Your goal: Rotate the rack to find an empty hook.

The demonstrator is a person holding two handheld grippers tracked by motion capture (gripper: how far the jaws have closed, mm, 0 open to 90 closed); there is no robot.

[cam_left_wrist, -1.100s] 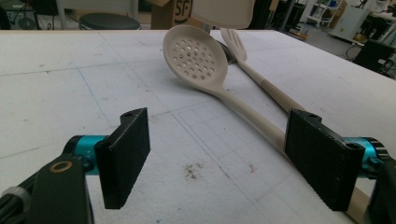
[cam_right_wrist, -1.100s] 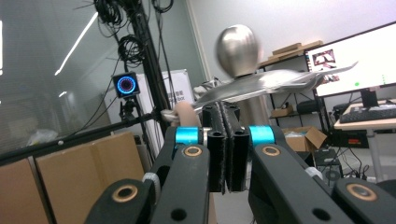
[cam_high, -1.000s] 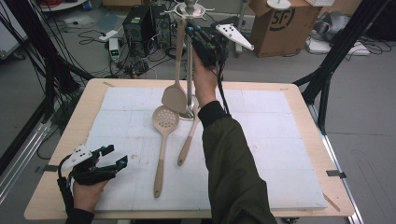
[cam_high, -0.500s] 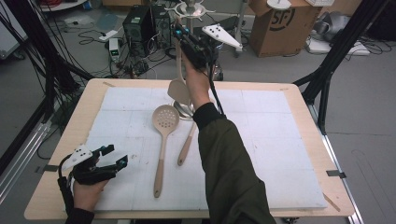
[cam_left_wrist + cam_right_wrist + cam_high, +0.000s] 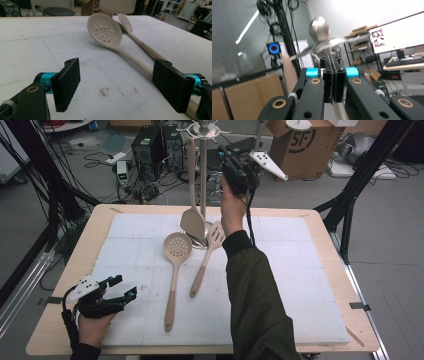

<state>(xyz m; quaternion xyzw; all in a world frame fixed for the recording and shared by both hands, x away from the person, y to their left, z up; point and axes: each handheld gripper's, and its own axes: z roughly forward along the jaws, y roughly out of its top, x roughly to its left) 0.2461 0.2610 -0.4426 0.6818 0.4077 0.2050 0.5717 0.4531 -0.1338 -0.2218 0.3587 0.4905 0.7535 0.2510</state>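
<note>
I read the job as hanging the utensils on the rack [image 5: 202, 180] at the far middle of the table [image 5: 65, 270]. My right gripper [image 5: 226, 156] is up beside the rack's top, just right of the hook arms. In the right gripper view its jaws are pressed flat together, and I see nothing between them. The rack's ball top [image 5: 319, 28] sits just beyond them.

The solid spatula [image 5: 192, 222] hangs from a left-hand hook with its blade low, near the rack's base. That piece looks done to me. To do the next part well, I would draw the right gripper away to the right before lowering it, so the cable and the grey plate stay clear of the hook arms and of the hanging handle. I would part the jaws on the way down and take the slotted spatula [image 5: 205, 265] high on its handle. That leaves the end free to go over a hook.

My left gripper [image 5: 124, 286] rests at the near left corner with its jaws wide apart and holding nothing. In the left gripper view they frame bare mat [image 5: 100, 75].

The count:
- **Utensils:** three in all. One hangs. Two lie on the white mat [image 5: 300, 285], the slotted spatula and, just left of it, the skimmer [image 5: 177, 247]. Both have their heads far, close to the rack's base, and their handles near.
- **Rack:** one. I cannot count its hooks.
- **Grippers:** two.
</note>
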